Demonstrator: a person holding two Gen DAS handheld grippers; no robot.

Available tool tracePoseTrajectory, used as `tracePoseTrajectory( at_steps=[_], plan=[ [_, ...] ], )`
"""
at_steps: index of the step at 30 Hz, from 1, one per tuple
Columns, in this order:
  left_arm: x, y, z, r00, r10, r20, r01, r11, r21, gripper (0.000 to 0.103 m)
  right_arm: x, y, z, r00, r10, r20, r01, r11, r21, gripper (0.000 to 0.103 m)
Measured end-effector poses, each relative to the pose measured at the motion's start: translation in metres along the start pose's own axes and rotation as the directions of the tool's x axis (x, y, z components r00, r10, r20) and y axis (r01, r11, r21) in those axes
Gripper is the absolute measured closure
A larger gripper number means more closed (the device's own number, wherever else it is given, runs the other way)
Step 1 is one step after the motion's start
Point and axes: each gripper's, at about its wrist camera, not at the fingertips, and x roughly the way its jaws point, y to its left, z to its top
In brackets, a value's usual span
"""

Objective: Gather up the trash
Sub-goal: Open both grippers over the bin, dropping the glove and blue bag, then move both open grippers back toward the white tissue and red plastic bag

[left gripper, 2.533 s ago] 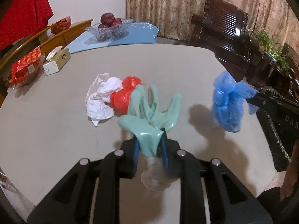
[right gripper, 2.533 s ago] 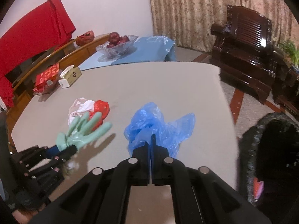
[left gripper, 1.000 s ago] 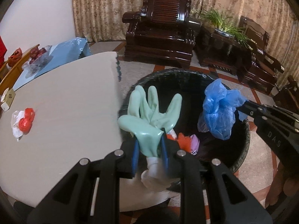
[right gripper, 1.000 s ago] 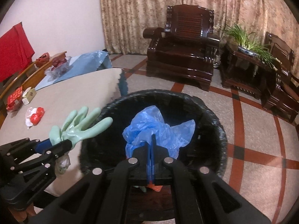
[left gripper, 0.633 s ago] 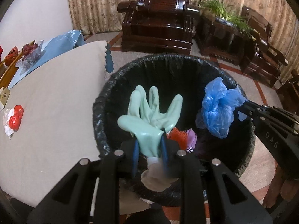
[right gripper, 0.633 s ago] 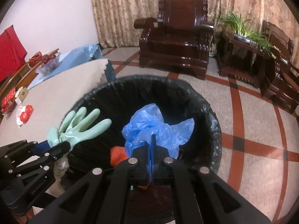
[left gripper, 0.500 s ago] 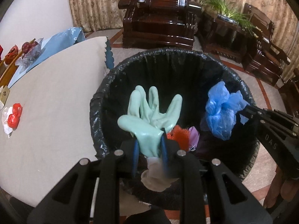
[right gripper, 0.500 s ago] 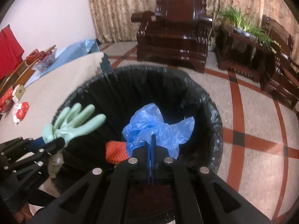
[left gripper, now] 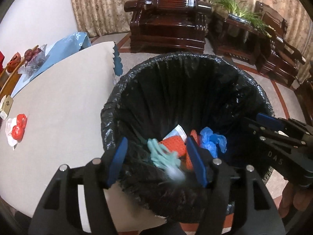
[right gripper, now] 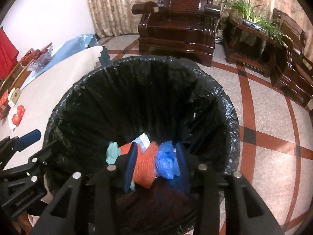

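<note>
A black-lined trash bin (left gripper: 252,90) (right gripper: 228,109) stands beside the table. My left gripper (left gripper: 157,159) is open and empty above its near rim. The mint green glove (left gripper: 162,156) (right gripper: 112,152) lies in the bin, blurred in the left wrist view. My right gripper (right gripper: 155,163) is open and empty over the bin; it also shows in the left wrist view (left gripper: 260,122). The blue plastic bag (left gripper: 212,139) (right gripper: 166,160) lies in the bin beside orange netting (right gripper: 144,164). Red and white crumpled trash (left gripper: 16,130) (right gripper: 16,116) lies on the table.
The beige table (left gripper: 58,101) is to the left, with a tissue box (left gripper: 5,105) and a fruit bowl (left gripper: 31,58) at its far side. Dark wooden armchairs (left gripper: 168,17) and a plant stand (right gripper: 252,39) sit on the tiled floor behind the bin.
Both grippers opened over the bin. The green glove and the blue bag dropped out of them and now lie inside the bin.
</note>
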Motion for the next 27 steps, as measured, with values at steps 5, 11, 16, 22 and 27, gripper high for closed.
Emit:
tracePoseTrajectory(
  at_steps=[5,11,16,22,27],
  plan=[
    [-0.017,0.012,-0.002,1.0,0.002,0.024,-0.002,1.0,-0.002,0.038,-0.017,0.008,0.0,1.0,0.005,0.022,-0.005,1.0,0.016,0.063],
    [-0.051,0.047,-0.01,0.996,0.037,0.08,-0.036,0.999,-0.017,0.035,-0.039,0.035,-0.001,0.999,0.01,0.046,-0.009,1.0,-0.01,0.063],
    [-0.072,0.096,-0.019,0.992,0.073,0.105,-0.068,0.996,-0.058,0.034,-0.059,0.069,0.0,0.997,0.037,0.071,-0.035,0.999,-0.032,0.06],
    [-0.096,0.169,-0.033,0.981,0.137,0.134,-0.121,0.985,-0.122,0.033,-0.072,0.135,0.0,0.992,0.081,0.095,-0.071,0.993,-0.099,0.059],
    [-0.11,0.234,-0.045,0.971,0.197,0.138,-0.171,0.968,-0.182,0.033,-0.073,0.191,0.002,0.987,0.13,0.091,-0.117,0.983,-0.14,0.059]
  ],
)
